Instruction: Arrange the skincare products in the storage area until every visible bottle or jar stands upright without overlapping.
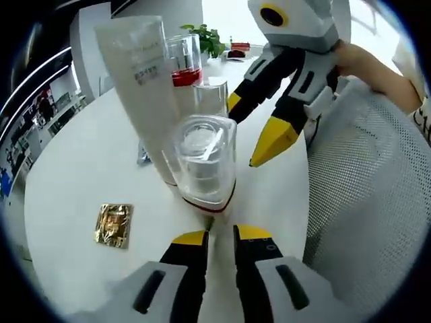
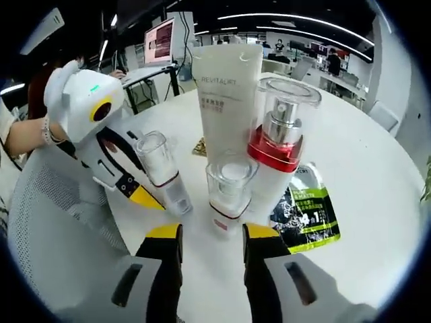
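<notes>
Four skincare containers stand upright in a tight cluster on the round white table (image 2: 363,168): a tall white Revitalift tube (image 2: 225,101) standing on its cap, a pump bottle (image 2: 279,145) with a red collar under a clear cap, a small clear-capped jar (image 2: 229,188) in front of them, and another clear-capped small bottle (image 2: 161,168) off to the side. In the right gripper view, the right gripper (image 2: 209,245) has its yellow-tipped jaws spread apart, the small jar just beyond the gap between them, untouched. A green and black sachet (image 2: 306,208) lies flat beside the pump bottle. The left gripper (image 2: 145,195) enters from the side, its jaws at the other small bottle; whether they touch it I cannot tell. In the left gripper view, the left gripper (image 1: 221,237) shows its jaws slightly parted, holding nothing, with a clear-capped bottle (image 1: 203,161) just ahead of the tips. The white tube (image 1: 141,87) and the red-collared bottle (image 1: 183,64) stand behind it. A gold foil sachet (image 1: 113,225) lies on the table (image 1: 74,175), well apart. The right gripper (image 1: 269,114) reaches in with open jaws, near a white mesh chair back (image 1: 367,195).
</notes>
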### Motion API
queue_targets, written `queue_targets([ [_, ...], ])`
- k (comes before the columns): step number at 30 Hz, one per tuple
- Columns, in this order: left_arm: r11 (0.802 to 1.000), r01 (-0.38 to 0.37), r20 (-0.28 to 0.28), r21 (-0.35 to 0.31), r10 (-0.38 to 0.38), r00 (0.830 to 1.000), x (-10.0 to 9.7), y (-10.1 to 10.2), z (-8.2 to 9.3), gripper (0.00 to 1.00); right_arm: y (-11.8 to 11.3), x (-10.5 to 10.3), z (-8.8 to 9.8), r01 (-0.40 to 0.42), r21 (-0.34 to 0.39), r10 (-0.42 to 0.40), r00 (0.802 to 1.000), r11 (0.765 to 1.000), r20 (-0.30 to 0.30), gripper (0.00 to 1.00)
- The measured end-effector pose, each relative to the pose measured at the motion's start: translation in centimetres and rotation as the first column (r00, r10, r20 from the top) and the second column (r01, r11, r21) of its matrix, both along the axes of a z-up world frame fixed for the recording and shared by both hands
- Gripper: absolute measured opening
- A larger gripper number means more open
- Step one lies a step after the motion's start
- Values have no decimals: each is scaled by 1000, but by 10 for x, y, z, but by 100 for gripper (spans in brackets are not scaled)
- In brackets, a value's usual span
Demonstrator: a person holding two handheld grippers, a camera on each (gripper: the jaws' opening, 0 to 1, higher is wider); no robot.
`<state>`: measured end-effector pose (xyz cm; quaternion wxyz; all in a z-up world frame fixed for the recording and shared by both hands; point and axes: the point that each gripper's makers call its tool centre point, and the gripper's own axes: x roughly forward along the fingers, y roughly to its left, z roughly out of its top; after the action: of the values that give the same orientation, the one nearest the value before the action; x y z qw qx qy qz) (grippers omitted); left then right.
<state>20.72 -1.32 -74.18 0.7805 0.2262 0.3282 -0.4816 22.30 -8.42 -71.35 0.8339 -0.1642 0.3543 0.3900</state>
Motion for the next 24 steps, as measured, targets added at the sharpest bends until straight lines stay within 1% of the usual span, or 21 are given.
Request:
queue_targets([
  [4, 1000, 11, 7, 13, -12, 1000, 2, -1, -1, 9, 1, 1, 0, -14, -7, 14, 1000, 1000, -11, 33],
  [6, 1000, 17, 11, 19, -17, 1000, 2, -2, -1, 9, 1, 2, -1, -14, -10, 14, 1000, 1000, -12, 30],
  [8, 1000, 20, 15, 24, -20, 1000, 2, -4, -1, 9, 1, 5, -2, -19, -25, 19, 1000, 999, -12, 29],
  [13, 1000, 22, 16, 16, -22, 1000, 5, -10, -1, 8, 0, 9, -8, -24, -43, 24, 1000, 999, -17, 26],
  [17, 999, 23, 12, 22, -24, 1000, 6, -12, -3, 8, -1, 9, -9, -14, -46, 14, 1000, 999, 1, 23],
  [19, 1000, 24, 15, 21, -24, 1000, 6, -14, -2, 8, -2, 10, -11, -7, -36, 7, 1000, 999, -2, 20],
  [21, 1000, 21, 14, 18, -21, 1000, 8, -15, -2, 8, -4, 8, -15, -14, -54, 14, 1000, 998, -13, 19],
  [22, 1000, 20, 15, 18, -20, 1000, 9, -16, -2, 7, -6, 9, -16, -15, -72, 15, 1000, 997, -4, 20],
  [24, 1000, 18, 18, 21, -18, 1000, 11, -18, -3, 6, -5, 10, -15, -15, -72, 15, 1000, 997, -1, 20],
])
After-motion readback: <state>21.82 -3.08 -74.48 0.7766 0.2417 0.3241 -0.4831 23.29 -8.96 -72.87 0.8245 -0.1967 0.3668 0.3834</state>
